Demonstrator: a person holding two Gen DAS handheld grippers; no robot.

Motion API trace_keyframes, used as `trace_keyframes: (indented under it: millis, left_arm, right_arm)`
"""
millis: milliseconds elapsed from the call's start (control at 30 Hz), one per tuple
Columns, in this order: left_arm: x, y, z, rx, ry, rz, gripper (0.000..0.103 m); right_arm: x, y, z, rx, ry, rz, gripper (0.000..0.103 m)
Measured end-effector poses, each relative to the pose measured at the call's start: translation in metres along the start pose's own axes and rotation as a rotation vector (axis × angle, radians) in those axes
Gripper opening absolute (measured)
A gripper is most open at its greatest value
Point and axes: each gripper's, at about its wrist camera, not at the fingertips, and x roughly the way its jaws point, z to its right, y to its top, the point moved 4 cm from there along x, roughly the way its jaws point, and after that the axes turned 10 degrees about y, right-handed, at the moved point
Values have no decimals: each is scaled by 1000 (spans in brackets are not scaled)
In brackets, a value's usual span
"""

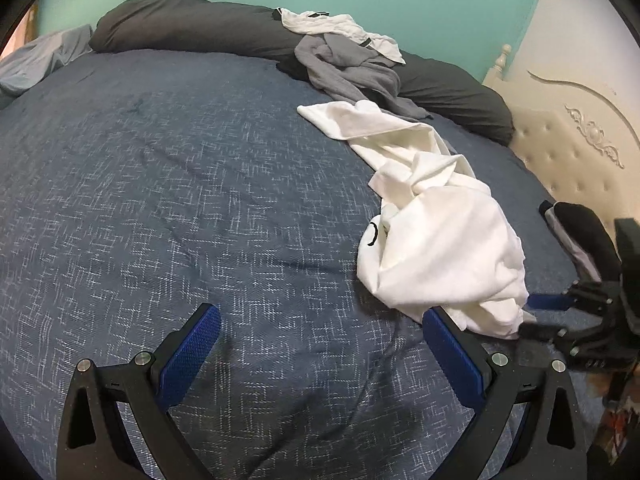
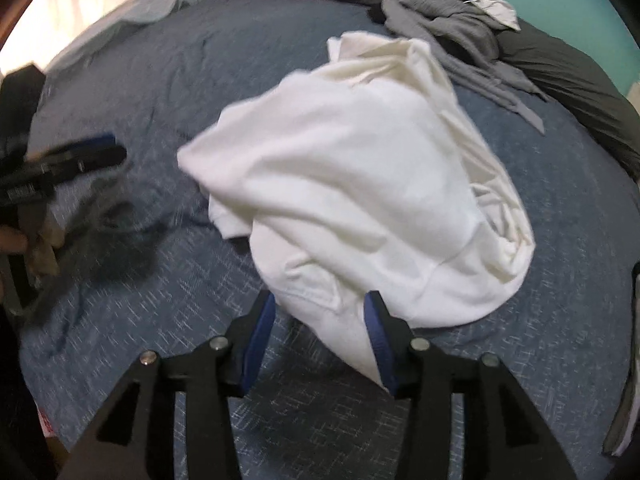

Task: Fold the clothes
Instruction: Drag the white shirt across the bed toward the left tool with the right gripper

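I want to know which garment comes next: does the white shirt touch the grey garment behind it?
Touching. In the left wrist view the grey garment drapes onto the far end of the white shirt, with no blue bedspread between them.

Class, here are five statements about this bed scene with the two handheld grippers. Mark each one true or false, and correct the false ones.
1. The white garment lies crumpled on the blue bedspread. True.
2. The left gripper holds a grey garment. False: its jaws stand wide apart over bare bedspread, holding nothing.
3. A grey garment lies beyond the white one, against the dark pillows. True.
4. The white garment is already folded flat. False: it is bunched in a heap.
5. The right gripper is far from the white garment. False: a corner of the white garment sits between its parted fingers.
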Motion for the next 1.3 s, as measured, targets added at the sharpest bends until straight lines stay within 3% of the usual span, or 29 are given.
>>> trace_keyframes:
  millis: [133,167,200,333,700,900,1300]
  left_arm:
    - [0,0,2,0,-11,-4,103]
    - [1,0,3,3,-13,-4,103]
    - [1,0,5,6,-16,-5,103]
    - [2,-1,13,26,-31,-7,103]
    - [8,-7,45,115,-64,-29,103]
    - [17,-15,69,192,-56,-54,103]
    - [29,-19,94,218,-103,-60,102]
  right_arm:
    - [8,-3,3,-5,-34,-15,47]
    - [8,-3,6,5,-37,-7,42]
    - [6,-3,9,20,-33,6,29]
    - [-2,-1,19,61,-10,49,9]
    - [-24,4,30,121,62,141,7]
    - [-25,1,43,206,94,147,8]
    - [-25,-2,55,250,104,166,8]
